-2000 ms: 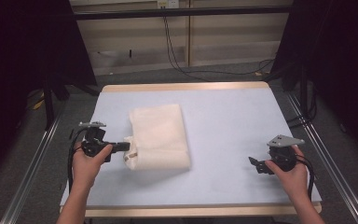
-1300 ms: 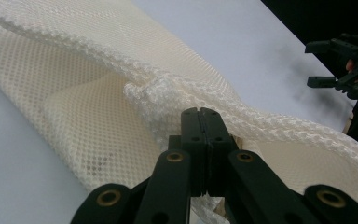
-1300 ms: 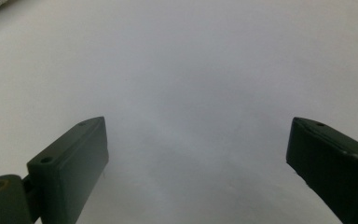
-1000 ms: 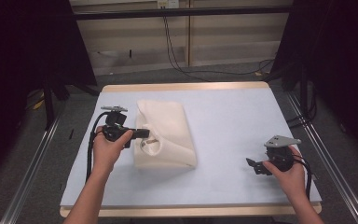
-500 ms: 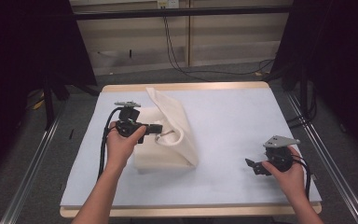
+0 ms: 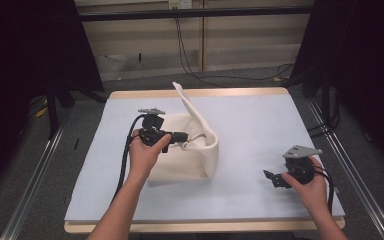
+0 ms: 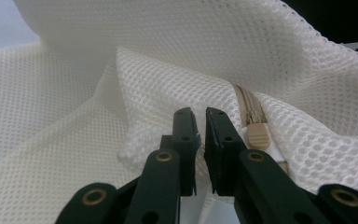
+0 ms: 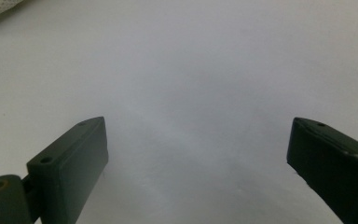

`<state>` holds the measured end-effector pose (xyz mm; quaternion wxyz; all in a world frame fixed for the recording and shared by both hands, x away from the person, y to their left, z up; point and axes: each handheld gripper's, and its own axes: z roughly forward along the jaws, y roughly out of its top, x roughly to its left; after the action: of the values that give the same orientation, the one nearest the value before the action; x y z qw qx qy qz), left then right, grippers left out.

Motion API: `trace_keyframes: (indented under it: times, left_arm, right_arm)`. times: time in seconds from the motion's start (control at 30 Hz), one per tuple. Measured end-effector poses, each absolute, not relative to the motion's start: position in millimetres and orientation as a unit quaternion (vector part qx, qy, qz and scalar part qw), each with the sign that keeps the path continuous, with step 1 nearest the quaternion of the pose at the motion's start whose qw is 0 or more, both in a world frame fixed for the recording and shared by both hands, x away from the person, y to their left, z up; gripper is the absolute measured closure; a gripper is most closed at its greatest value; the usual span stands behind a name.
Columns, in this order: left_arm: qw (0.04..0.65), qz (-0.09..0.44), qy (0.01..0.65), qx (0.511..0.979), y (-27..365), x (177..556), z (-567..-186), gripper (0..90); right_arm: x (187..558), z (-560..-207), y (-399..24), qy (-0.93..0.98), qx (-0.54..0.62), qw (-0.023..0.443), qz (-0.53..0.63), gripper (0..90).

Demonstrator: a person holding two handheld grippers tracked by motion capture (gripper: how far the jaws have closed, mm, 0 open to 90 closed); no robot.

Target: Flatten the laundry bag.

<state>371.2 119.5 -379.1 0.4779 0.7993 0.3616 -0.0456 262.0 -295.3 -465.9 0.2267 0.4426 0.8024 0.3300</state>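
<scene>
A cream mesh laundry bag (image 6: pixel 185 162) lies left of the middle of the pale blue table (image 6: pixel 260 125). One flap (image 6: pixel 190 107) of it stands up, curled over toward the right. My left gripper (image 6: pixel 184 136) reaches level into that fold. In the left gripper view its jaws have just been opening: my left gripper (image 7: pixel 198 112) shows a narrow slit between the pads, with mesh right at the tips but none pinched. A beige zipper pull (image 7: pixel 257 135) sits just right of them. My right gripper (image 6: pixel 271 177) rests open near the front right; my right gripper (image 8: pixel 198 126) has only bare table between its jaws.
Metal rails (image 6: pixel 35 175) run along both sides of the table, and dark curtains stand beyond. Cables (image 6: pixel 195 65) hang down the back wall. Bare table lies between the bag and the right hand.
My left gripper has carried the bag's left edge up and rightward over the bag, raising a tall fold. Its jaws now show a slit. The right hand has stayed put.
</scene>
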Motion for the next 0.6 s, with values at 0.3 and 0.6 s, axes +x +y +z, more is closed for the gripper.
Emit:
trace_keyframes:
  times: [0.3,0.6]
  left_arm:
    - [0.475,-0.042,0.369,0.798,112.5,371.6,-381.9,55.2]
    - [0.465,-0.028,0.365,0.806,117.6,369.5,-379.0,31.2]
  right_arm:
    - [260.6,-466.1,-297.1,0.802,0.445,0.226,0.328,4.6]
    - [260.7,-467.2,-295.2,0.805,0.444,0.221,0.325,4.6]
